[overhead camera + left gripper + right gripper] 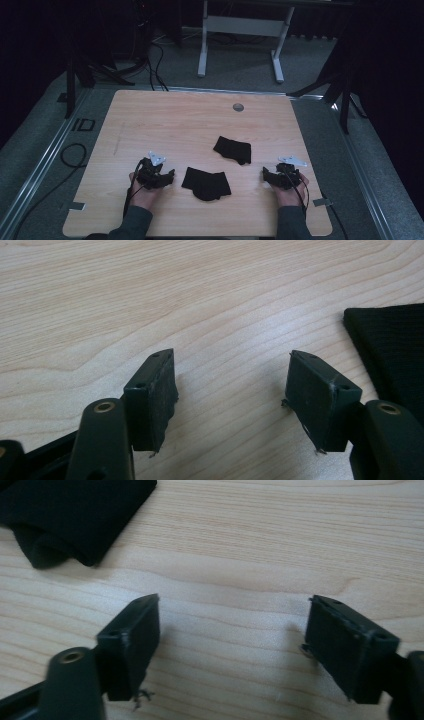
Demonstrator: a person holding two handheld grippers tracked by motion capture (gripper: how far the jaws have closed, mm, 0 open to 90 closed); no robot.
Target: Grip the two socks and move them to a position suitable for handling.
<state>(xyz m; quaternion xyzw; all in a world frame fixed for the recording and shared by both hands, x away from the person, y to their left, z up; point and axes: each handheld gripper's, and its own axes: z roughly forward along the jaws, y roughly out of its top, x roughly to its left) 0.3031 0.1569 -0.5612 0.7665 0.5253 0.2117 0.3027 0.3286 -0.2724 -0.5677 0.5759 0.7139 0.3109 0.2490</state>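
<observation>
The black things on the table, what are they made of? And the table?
The two black pieces look like soft knitted cloth: matte, folded, with a fine ribbed weave up close. The table looks like smooth pale wood or wood-look laminate, with visible grain lines.

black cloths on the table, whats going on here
A person holds tongs in each hand over a wooden table. Two black cloth pieces lie between them: the near cloth beside the left tongs, and the far cloth farther back, toward the right tongs. Both tongs are open, holding nothing, and neither cloth is touched yet.
</observation>
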